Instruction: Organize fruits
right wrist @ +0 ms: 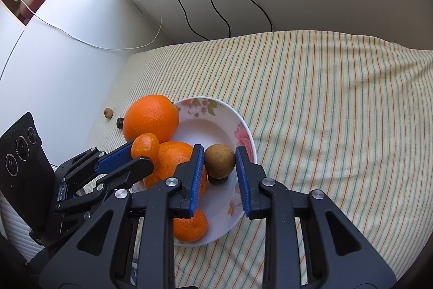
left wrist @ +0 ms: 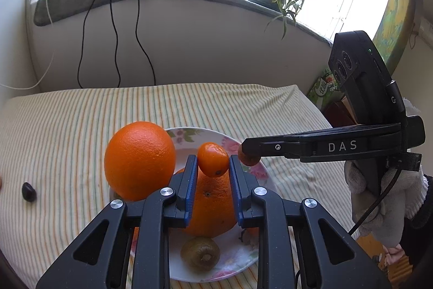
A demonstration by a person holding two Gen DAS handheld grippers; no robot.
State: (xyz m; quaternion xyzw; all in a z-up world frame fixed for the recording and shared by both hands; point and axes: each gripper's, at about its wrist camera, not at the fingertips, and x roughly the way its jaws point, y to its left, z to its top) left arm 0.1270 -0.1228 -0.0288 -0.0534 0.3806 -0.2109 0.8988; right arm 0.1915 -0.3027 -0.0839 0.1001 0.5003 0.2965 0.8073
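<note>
Left gripper (left wrist: 213,160) pinching a small kumquat (left wrist: 213,159) across its middle, aloft over the flowered plate (left wrist: 238,259); right gripper (right wrist: 219,161) clamped on a brown round fruit (right wrist: 219,160), low over the plate's bare centre. Both light, thin-skinned, easily bruised, so best taken at the widest girth with gentle pressure; kumquat glossy and probably prone to squirting out. On the plate: two big oranges (left wrist: 140,160), heavier and firm, stacked at the left rim, perhaps ready to roll if nudged; a kiwi (left wrist: 200,252) at the near edge. On the striped cloth (right wrist: 338,104), far left, a dark date-like piece (left wrist: 29,191), still unplaced
</note>
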